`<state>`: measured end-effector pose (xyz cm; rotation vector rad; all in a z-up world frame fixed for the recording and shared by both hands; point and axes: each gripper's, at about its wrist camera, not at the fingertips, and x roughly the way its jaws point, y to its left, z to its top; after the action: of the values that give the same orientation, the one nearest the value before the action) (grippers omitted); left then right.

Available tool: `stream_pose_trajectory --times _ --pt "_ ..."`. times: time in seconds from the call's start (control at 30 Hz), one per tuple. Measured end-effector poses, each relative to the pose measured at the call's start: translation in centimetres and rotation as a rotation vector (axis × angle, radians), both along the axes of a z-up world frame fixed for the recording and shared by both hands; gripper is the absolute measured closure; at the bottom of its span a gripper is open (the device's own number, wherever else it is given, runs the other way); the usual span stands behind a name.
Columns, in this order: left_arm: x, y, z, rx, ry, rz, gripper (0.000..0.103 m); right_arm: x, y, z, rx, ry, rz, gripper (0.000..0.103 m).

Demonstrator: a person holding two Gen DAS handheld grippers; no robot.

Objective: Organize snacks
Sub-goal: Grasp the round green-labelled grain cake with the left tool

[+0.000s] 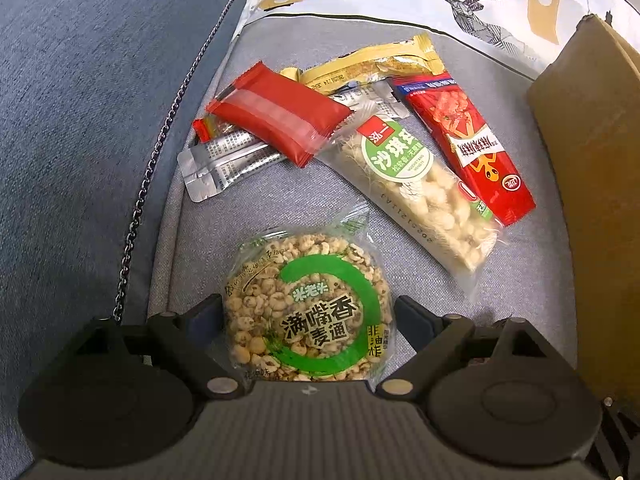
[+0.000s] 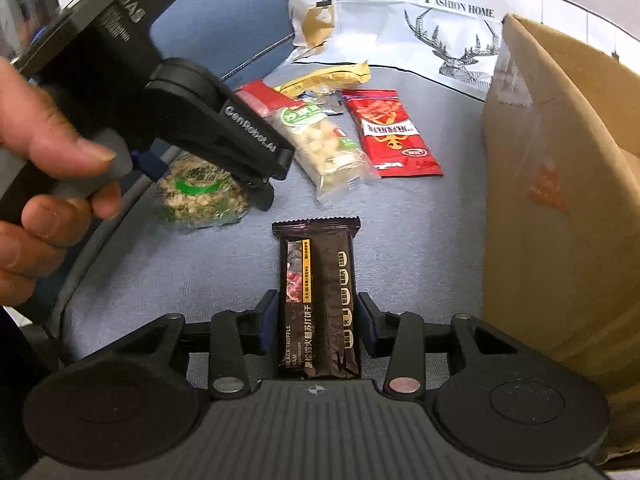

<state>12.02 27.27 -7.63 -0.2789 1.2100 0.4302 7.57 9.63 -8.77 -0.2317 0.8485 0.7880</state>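
My left gripper [image 1: 308, 316] has its two fingers closed against the sides of a round puffed-grain cake in a clear wrapper with a green ring [image 1: 308, 312]; the cake also shows in the right wrist view [image 2: 200, 192] under the left gripper [image 2: 256, 184]. My right gripper [image 2: 318, 322] is shut on a dark brown cracker bar [image 2: 318, 300], holding it by its long sides. On the grey cushion [image 1: 280, 200] lie a red packet [image 1: 280, 114], a white nougat bar [image 1: 416, 184], a red snack bag [image 1: 468, 140], a yellow bar [image 1: 368, 64] and silver sachets [image 1: 228, 160].
A brown cardboard box stands at the right [image 1: 592, 160], [image 2: 560, 160]. A blue sofa arm with a metal chain [image 1: 160, 152] rises on the left. A white deer-print cushion [image 2: 440, 32] lies behind the snacks. A hand [image 2: 52, 168] holds the left gripper's handle.
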Motion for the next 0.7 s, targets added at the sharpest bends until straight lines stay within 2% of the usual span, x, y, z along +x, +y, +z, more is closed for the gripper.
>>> stream_pose_trajectory --times 0.7 --pt "0.48 0.0 -0.11 0.015 -0.003 -0.024 0.007 -0.48 -0.01 0.03 -0.004 -0.033 -0.001 0.062"
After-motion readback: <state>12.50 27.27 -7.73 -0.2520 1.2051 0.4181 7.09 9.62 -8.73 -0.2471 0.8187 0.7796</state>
